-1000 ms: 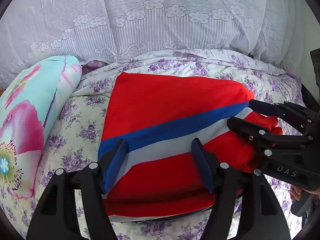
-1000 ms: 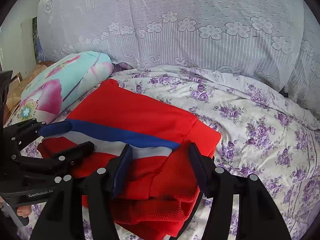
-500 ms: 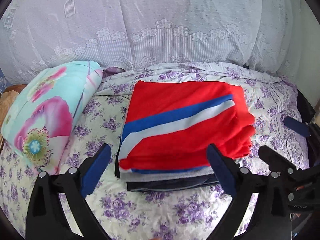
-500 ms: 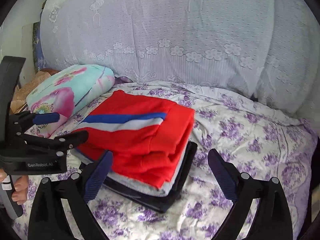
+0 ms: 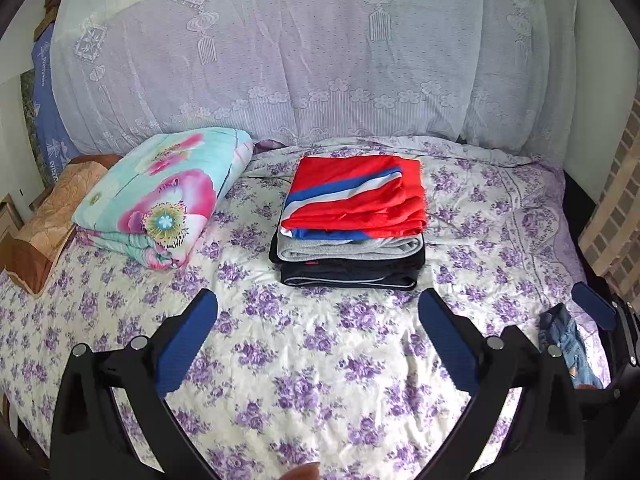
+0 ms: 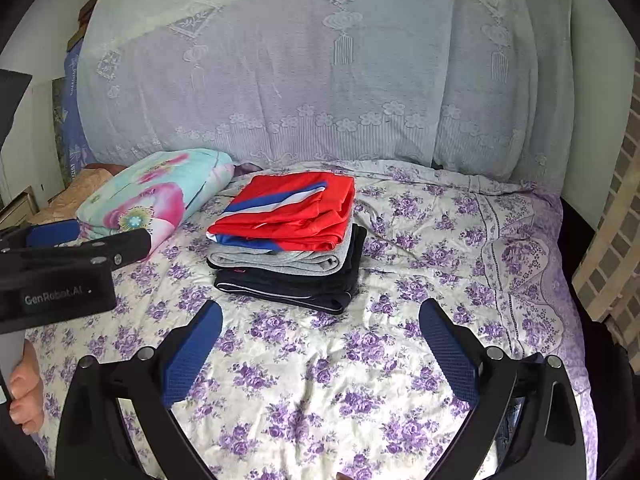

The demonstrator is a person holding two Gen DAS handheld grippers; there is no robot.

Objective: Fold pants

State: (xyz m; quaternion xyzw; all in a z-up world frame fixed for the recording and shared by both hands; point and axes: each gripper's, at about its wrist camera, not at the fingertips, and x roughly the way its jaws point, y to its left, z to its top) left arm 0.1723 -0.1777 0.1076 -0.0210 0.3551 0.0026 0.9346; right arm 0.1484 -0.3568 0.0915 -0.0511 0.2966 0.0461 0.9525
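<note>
Pants (image 5: 354, 204) in red with a blue and white stripe lie folded on top of a stack of folded garments (image 5: 348, 258) on the bed (image 5: 304, 360); the stack is the landmark for all positions below.

1. Left of the stack: a folded floral quilt (image 5: 160, 196) rests on the bed, well apart from the stack. A brown pillow (image 5: 48, 228) lies further left.
2. At the stack: one second ago both grippers were at the red pants, pressing the last fold. Both have since withdrawn, and the pants now lie free on a grey garment and a dark one.
3. In front of the stack: the left gripper (image 5: 318, 344) hangs above the bedsheet with its jaws spread wide and nothing between them. The right gripper (image 6: 320, 352) is in the same condition: jaws wide apart, empty.
4. Right of the stack, near the bed edge: a piece of blue denim (image 5: 564, 344) is partly visible behind the gripper frames.

Assessment: the fold of the red pants appears complete. The top layer shows slight wrinkles at its right edge. The denim item is probably the next garment to handle.
</note>
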